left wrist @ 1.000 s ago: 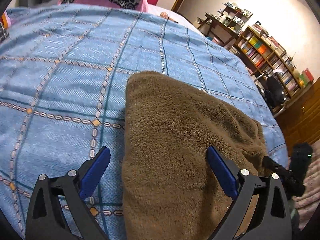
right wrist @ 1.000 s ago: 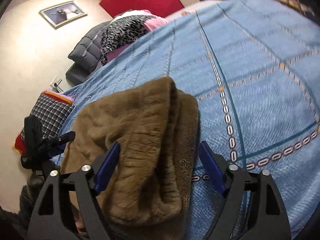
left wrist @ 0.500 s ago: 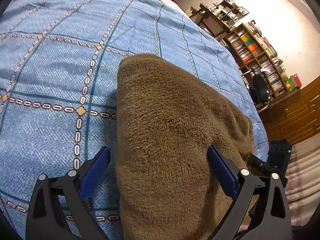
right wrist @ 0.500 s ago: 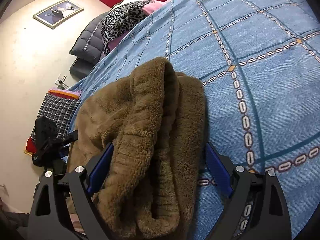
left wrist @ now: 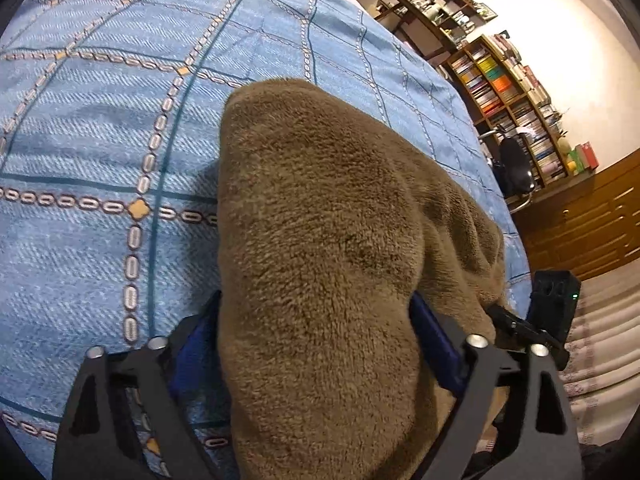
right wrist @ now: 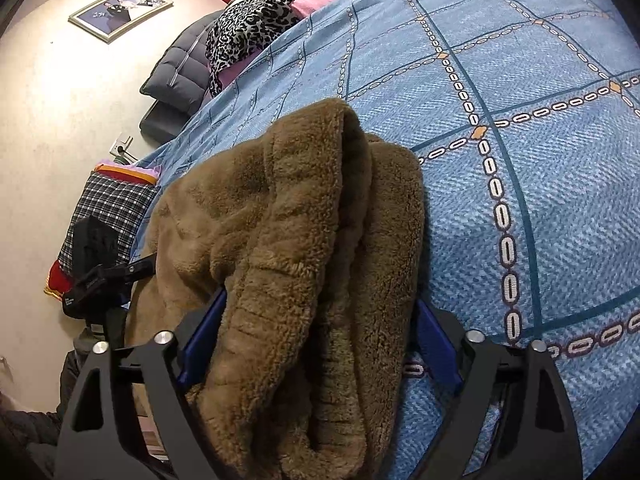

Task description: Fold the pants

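Note:
The brown fleece pants [left wrist: 320, 240] lie bunched in thick folds on the blue patterned bedspread [left wrist: 100, 140]. In the left wrist view my left gripper [left wrist: 316, 332] has its blue pads pressed on both sides of the near end of the pants. In the right wrist view the pants [right wrist: 304, 248] show stacked folded layers, and my right gripper [right wrist: 320, 332] is closed on that end in the same way. The right gripper shows in the left wrist view [left wrist: 532, 320]; the left gripper shows in the right wrist view [right wrist: 100, 280].
Pillows and a leopard-print cloth [right wrist: 252, 20] lie at the bed's head. A plaid cushion [right wrist: 108, 208] sits by the wall. Bookshelves [left wrist: 512, 92], an office chair [left wrist: 516, 164] and wooden drawers [left wrist: 584, 216] stand beyond the bed's far edge.
Both grippers moved forward over the pants and closed their jaws on the fabric, which now bulges up between the pads; earlier both were open around it.

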{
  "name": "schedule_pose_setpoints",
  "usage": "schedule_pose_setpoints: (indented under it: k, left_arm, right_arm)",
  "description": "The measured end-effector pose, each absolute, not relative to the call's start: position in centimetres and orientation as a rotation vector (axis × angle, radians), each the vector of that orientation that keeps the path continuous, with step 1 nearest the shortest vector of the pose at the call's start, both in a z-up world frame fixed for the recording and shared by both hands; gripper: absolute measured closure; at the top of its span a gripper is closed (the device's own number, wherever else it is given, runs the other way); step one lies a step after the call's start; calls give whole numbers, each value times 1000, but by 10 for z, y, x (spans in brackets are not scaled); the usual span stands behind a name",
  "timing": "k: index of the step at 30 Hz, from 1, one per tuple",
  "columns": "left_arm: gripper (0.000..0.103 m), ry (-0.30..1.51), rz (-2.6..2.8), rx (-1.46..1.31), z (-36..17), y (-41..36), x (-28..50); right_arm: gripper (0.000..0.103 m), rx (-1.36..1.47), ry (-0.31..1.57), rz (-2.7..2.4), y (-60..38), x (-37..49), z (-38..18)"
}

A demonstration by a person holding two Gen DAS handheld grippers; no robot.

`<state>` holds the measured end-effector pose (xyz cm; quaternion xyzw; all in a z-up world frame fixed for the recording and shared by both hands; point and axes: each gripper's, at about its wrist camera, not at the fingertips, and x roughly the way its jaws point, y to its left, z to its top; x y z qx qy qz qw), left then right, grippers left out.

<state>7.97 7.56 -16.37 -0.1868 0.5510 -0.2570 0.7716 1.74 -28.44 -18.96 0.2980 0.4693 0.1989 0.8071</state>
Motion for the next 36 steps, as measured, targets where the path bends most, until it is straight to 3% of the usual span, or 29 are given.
schedule_pose_setpoints:
  k: [5,11,25,36]
  left_arm:
    - [36,1158,-562,-374,-157,73,74]
    - [44,1085,-493,-209,-134,52,58]
    - [46,955,-435,-41,-90,15,48]
    - [46,905,-460,-8,-71,-23,86]
  right_arm:
    - [36,631,994,434,-283,15,-186]
    - [45,618,976,430,-284,11,-180]
    - [48,635,899,410,-303,4,-154]
    - [48,633,834,356,-336,27,-133]
